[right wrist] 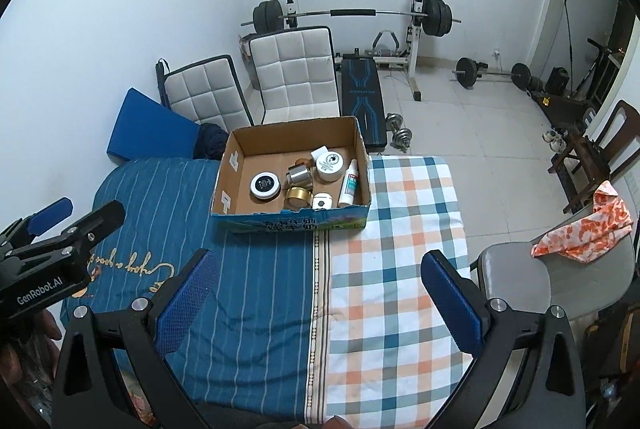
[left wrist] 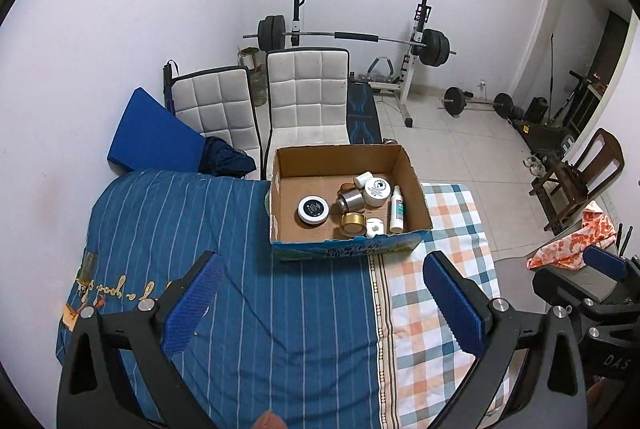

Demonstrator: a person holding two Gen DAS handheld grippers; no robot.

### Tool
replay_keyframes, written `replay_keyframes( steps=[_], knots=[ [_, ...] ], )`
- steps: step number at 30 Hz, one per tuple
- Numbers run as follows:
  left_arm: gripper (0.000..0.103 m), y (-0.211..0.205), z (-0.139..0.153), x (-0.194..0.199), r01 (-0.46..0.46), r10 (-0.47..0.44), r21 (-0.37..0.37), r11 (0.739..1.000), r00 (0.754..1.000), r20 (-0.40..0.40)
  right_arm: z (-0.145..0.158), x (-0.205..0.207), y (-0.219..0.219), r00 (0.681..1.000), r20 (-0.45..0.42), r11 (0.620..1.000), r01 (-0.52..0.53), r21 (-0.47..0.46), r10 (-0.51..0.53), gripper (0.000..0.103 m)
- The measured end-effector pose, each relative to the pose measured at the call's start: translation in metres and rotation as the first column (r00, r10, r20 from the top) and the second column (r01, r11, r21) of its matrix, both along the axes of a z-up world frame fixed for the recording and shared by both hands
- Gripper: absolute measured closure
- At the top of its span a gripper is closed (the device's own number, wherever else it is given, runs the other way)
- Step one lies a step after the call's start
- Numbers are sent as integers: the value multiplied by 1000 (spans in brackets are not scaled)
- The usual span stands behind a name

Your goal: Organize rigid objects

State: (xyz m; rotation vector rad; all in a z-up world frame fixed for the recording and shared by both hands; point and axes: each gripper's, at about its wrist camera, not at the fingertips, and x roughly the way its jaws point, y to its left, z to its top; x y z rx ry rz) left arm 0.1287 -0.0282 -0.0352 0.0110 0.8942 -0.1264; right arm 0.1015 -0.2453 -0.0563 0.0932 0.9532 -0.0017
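cardboard box [left wrist: 416, 197] on bed, far end | jars, tin, spray bottle [left wrist: 396, 209] all lie inside box, toward its right wall | left gripper [left wrist: 320, 303], right gripper [right wrist: 318, 299] spread wide, holding nothing, hovering near side of box | nothing loose outside box; fits all-gathered or about-to-unpack

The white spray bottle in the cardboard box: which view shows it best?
The right wrist view: the spray bottle lies unobstructed by the box's right wall, label partly legible. The left wrist view shows the same bottle, with no clearer detail.
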Motion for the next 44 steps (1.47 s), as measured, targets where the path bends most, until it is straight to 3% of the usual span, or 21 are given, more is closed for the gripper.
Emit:
replay_keyframes(
  steps=[16, 44],
  knots=[
    [0, 6, 4, 0, -39, 39, -1, 999, 999, 38, 6, 5, -6, 997, 41, 995, 72, -71, -69, 0],
    [0, 5, 9, -7, -32, 33, -21, 999, 998, 61, 23, 13, 1, 994, 92, 993, 73, -94, -64, 0]
  ],
)
